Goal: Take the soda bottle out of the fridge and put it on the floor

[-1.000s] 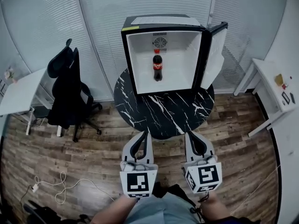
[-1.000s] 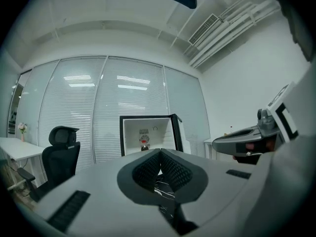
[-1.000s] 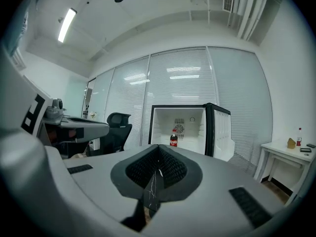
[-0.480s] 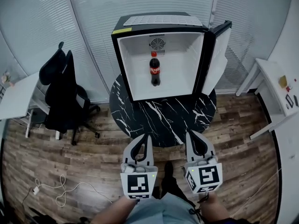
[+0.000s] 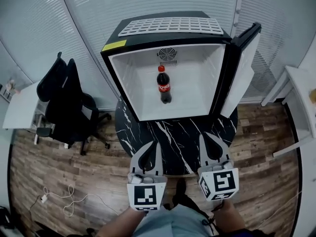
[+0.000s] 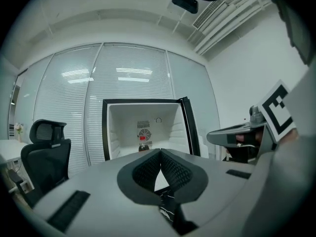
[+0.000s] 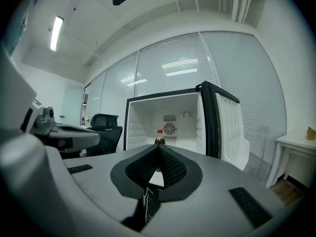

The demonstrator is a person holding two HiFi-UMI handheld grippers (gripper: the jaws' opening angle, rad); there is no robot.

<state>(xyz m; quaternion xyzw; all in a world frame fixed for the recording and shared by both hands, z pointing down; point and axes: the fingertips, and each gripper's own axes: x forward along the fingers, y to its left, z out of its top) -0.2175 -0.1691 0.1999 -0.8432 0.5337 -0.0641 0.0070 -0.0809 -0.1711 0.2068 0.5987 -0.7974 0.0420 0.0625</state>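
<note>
A dark soda bottle [image 5: 164, 86] with a red cap and red label stands upright in the middle of the open mini fridge [image 5: 133, 83], whose door [image 5: 242, 68] hangs open to the right. Both gripper views show the bottle's cap [image 6: 143, 138] [image 7: 159, 132] just past the jaw tips. My left gripper [image 5: 156, 145] and right gripper [image 5: 205, 136] are held side by side in front of the fridge, well short of the bottle. Both are shut, tips touching, with nothing between them.
The fridge sits on a round black marble table [image 5: 173, 137] over a wood floor [image 5: 74, 177]. A black office chair [image 5: 61, 102] stands to the left, white desks [image 5: 19, 107] [image 5: 301, 107] at both sides. A white cable [image 5: 64, 199] lies on the floor at lower left.
The view has closed in on the fridge, which looks larger and nearer. Both grippers have stayed shut and moved forward over the table's near edge.
</note>
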